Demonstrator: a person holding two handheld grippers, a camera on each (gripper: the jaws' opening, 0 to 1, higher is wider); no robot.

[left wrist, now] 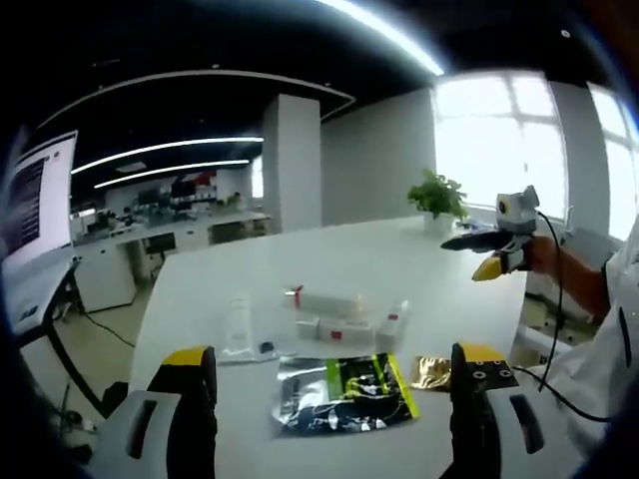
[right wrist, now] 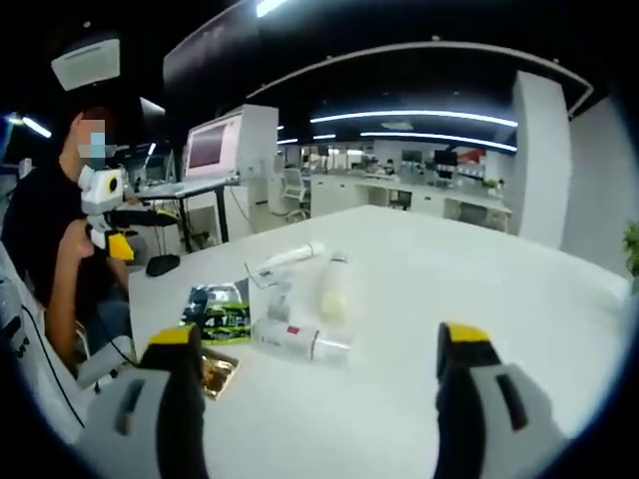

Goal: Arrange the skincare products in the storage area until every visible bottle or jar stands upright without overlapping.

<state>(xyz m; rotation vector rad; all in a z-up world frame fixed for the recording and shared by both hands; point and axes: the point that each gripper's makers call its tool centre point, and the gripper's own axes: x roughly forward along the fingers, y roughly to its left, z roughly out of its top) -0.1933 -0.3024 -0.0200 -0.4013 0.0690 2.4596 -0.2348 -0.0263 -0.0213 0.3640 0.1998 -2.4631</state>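
Observation:
Several skincare items lie in a loose group mid-table. A white tube with a red cap (left wrist: 324,299) lies on its side, and small white bottles (left wrist: 344,327) rest beside it. A clear bottle (left wrist: 238,324) is at their left. From the right gripper view, a white bottle with a red label (right wrist: 290,337), a cream bottle (right wrist: 332,284) and the white tube (right wrist: 290,257) all lie flat. My left gripper (left wrist: 334,354) is open, short of the group. My right gripper (right wrist: 318,339) is open too, holding nothing, and shows as (left wrist: 499,249) above the table's right side.
A black and green pouch (left wrist: 344,391) and a gold sachet (left wrist: 431,371) lie on the white table (left wrist: 300,249) in front of the bottles. A potted plant (left wrist: 436,197) stands at the far edge. A person (right wrist: 60,249) holds the left gripper (right wrist: 115,235).

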